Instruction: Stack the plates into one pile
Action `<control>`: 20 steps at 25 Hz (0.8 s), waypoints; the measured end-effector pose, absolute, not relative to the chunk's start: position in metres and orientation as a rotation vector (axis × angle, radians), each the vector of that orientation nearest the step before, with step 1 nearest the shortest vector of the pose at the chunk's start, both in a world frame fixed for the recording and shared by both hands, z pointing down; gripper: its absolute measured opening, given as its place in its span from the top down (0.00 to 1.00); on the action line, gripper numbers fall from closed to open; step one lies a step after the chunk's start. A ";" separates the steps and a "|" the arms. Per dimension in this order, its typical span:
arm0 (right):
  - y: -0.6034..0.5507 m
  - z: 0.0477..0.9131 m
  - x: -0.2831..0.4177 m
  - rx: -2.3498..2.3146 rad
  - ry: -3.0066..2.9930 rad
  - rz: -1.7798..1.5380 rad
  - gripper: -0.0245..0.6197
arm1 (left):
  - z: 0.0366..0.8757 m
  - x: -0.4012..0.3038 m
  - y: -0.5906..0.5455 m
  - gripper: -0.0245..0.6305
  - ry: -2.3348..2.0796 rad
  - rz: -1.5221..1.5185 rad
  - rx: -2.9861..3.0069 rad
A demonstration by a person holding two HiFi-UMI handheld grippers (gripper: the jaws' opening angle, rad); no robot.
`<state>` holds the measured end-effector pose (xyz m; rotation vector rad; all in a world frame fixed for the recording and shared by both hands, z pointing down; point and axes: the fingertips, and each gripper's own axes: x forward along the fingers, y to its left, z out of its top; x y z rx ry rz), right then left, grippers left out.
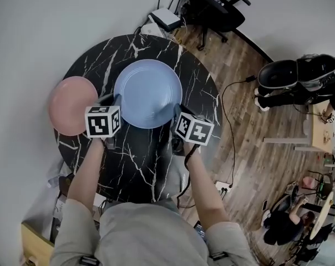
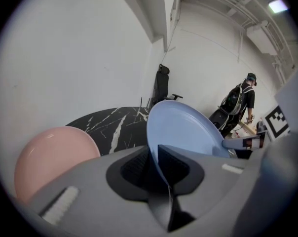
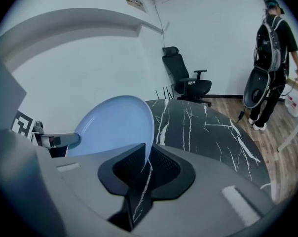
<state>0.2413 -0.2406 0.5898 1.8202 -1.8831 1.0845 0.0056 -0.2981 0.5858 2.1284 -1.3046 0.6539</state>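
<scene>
Blue plate (image 1: 148,93), round and so with no long axis, sits face up between the two sets of fingers, its hollow turned toward the head camera. The left gripper (image 1: 113,100) has its fingers clamped on the plate's left rim. The right gripper (image 1: 175,114) has its fingers pinched on the opposite rim, so the plate spans the space from one pair to the other. It is above the middle of the black marble-patterned table (image 1: 140,159). The plate is a plain pale blue, smooth and matte, with a shallow well and a broad raised lip, and bears no pattern.

A pink plate (image 1: 72,105) of like shape lies on the table out beyond the left fingers, on the side away from the blue one, near it but not touching.

From the head view the plate reads as a full circle. Each gripper view instead shows it edge-on at the fingers, the thin rim passing between the pads and the dish sweeping up and away. Only the left gripper view takes in the pink plate. The right gripper view alone shows white veining of the table under the rim between its fingers, and the wood floor (image 3: 279,127). Both gripper views show an office chair (image 3: 186,80) and a person with a backpack (image 3: 272,58) beyond the fingers.
</scene>
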 end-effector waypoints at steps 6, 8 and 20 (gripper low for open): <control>-0.238 0.555 0.204 1.851 -1.951 1.020 0.91 | 0.560 -0.038 -0.279 0.79 -1.399 0.596 2.112; -0.237 0.546 0.189 1.834 -1.976 1.006 0.91 | 0.551 -0.054 -0.271 0.79 -1.421 0.562 2.095; -0.237 0.512 0.079 1.689 -2.114 0.913 0.91 | 0.525 -0.165 -0.236 0.79 -1.571 0.470 1.978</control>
